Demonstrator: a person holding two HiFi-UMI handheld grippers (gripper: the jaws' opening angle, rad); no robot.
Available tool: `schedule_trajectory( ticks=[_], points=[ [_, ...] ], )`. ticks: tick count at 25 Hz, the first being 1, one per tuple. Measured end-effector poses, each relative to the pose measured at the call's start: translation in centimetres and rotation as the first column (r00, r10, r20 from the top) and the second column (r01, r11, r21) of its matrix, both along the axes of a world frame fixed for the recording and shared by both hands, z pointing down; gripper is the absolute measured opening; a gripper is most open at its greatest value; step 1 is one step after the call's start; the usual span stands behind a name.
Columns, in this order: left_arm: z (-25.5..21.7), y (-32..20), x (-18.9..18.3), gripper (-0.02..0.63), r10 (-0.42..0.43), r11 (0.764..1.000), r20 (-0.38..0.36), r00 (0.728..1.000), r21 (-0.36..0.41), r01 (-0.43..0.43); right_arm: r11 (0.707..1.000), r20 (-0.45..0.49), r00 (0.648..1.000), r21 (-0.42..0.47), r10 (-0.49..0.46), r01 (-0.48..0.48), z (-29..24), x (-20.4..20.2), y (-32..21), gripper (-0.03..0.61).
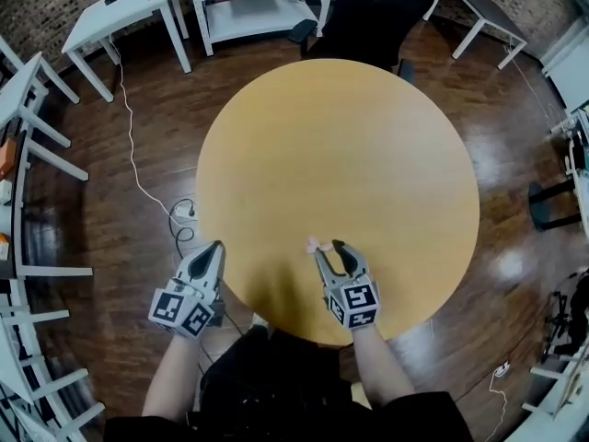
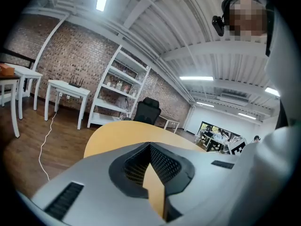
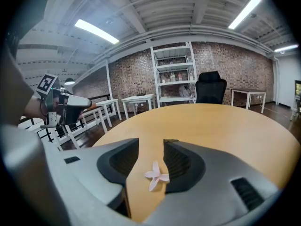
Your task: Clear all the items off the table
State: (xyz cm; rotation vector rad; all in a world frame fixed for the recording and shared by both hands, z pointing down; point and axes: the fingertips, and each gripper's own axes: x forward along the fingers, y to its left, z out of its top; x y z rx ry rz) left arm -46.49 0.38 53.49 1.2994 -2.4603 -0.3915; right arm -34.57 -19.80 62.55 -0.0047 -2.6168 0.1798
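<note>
A small pink flower-shaped piece (image 1: 314, 244) (image 3: 156, 175) lies on the round wooden table (image 1: 340, 155) near its front edge. My right gripper (image 1: 328, 246) (image 3: 151, 142) hovers over that spot, jaws partly apart. The flower sits between them, close to the right pad (image 3: 181, 164), with a clear gap on its left side. Nothing presses on it. My left gripper (image 1: 217, 247) (image 2: 149, 145) is off the table's front left edge, over the floor, its tips touching and empty. It also shows at the left of the right gripper view (image 3: 66, 109).
White tables (image 1: 129, 12) and a white shelf unit (image 1: 262, 3) stand beyond the table, with a black office chair (image 1: 368, 12) at its far edge. A white cable (image 1: 138, 168) runs across the wooden floor to a socket strip at the left.
</note>
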Motion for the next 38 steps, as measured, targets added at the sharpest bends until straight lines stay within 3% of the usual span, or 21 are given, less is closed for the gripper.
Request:
schedule_trajectory(
  ticks=[8, 13, 16, 22, 28, 38],
  points=[
    [4.2, -0.6, 0.0, 0.0, -0.01, 0.999, -0.088, 0.996, -0.046, 0.006, 0.999, -0.137, 0.99, -0.026, -0.022, 0.019, 6.3, -1.2, 0.4, 0.169],
    [5.9, -0.2, 0.3, 0.0, -0.022, 0.997, -0.119, 0.993, -0.072, 0.013, 0.999, -0.181, 0.983, -0.02, -0.035, 0.032, 8.5, -1.9, 0.2, 0.122],
    [6.4, 0.3, 0.3, 0.0, -0.029, 0.996, -0.126, 0.992, -0.082, 0.019, 0.999, -0.189, 0.982, -0.002, -0.032, 0.032, 9.0, -1.9, 0.3, 0.01],
    [6.2, 0.6, -0.2, 0.0, -0.016, 0.997, -0.115, 0.993, -0.073, 0.008, 1.0, -0.185, 0.983, 0.011, -0.018, 0.02, 8.6, -2.2, 0.5, 0.003],
    [4.2, 0.3, -1.3, 0.0, 0.024, 0.999, -0.061, 0.998, -0.035, -0.026, 0.998, -0.115, 0.993, 0.053, 0.034, -0.028, 5.2, -2.9, -0.2, 0.003],
    [-1.0, 0.4, -2.2, 0.0, 0.11, 0.993, 0.071, 0.991, 0.033, -0.113, 0.978, 0.12, 0.98, 0.118, 0.158, -0.172, -4.8, -3.4, -1.2, 0.003]
  ],
)
